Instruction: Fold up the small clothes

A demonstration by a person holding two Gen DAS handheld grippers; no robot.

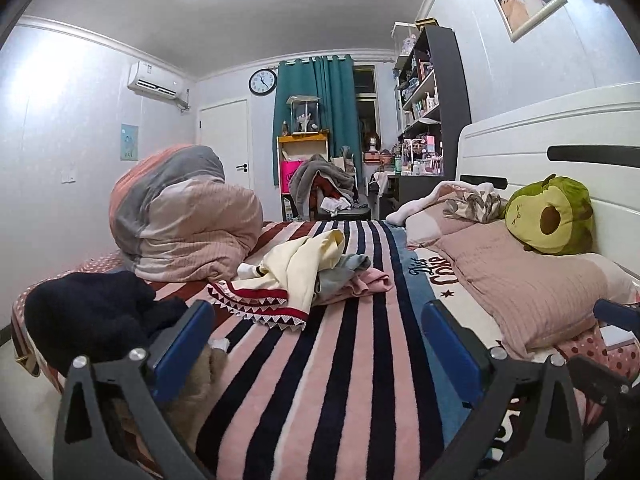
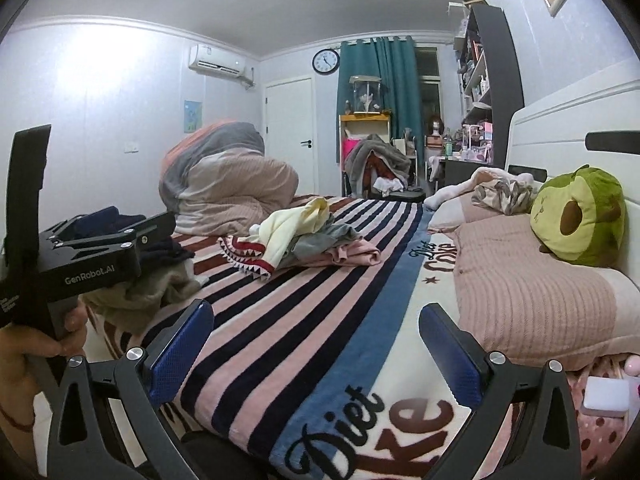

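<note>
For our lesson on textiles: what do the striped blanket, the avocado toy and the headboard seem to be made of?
Striped blanket: plush fleece, probably; fuzzy matte pile.
Avocado toy: soft plush fabric, likely stuffed; rounded, velvety surface.
Headboard: hard painted wood or board, possibly; smooth white panels with a slight sheen.

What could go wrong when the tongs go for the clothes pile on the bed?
The cream, grey and pink garments lie tangled, so one pinch may lift several. The open left tongs or right tongs could also catch the fuzzy striped blanket underneath instead of a garment.
</note>
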